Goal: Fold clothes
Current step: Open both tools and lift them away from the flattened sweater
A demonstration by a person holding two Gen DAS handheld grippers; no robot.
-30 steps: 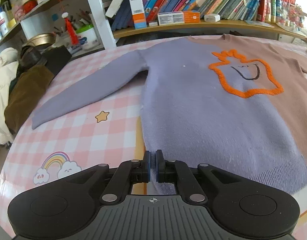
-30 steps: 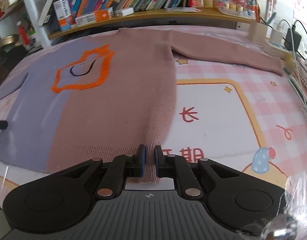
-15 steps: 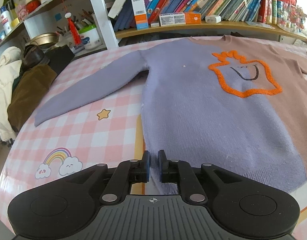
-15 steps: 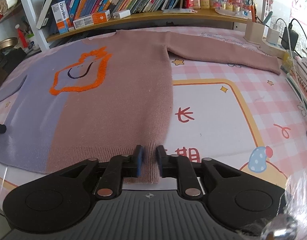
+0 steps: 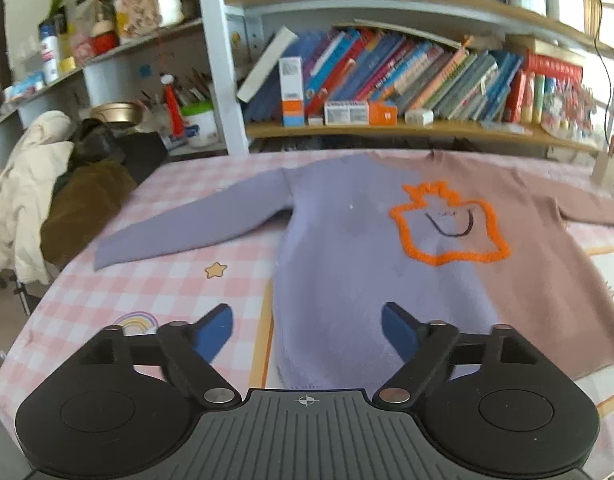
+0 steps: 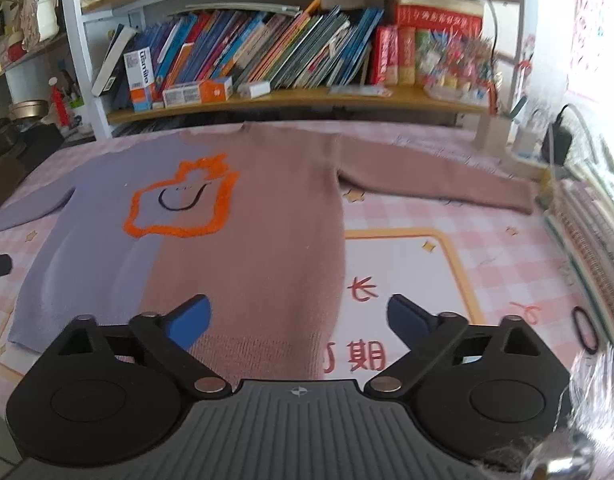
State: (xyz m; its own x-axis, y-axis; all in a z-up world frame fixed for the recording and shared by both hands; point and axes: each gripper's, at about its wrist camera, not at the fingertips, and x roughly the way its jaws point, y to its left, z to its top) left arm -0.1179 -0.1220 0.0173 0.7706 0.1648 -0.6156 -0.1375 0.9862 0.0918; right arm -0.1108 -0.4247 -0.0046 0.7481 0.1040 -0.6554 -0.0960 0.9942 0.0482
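Both grippers, left [image 5: 307,326] and right [image 6: 299,318], just sprung wide, holding nothing; sweater [image 5: 387,280] flat. Risked dragging hem askew if lowered carelessly.

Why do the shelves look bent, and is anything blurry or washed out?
Left wrist view: the fisheye lens bows the bookshelf; the sweater is slightly smeared. Right wrist view: the same curving; window light whitens the right edge, and the charger there is soft.

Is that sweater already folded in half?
No. The sweater lies spread flat on the checked tablecloth, both sleeves stretched out to the sides.
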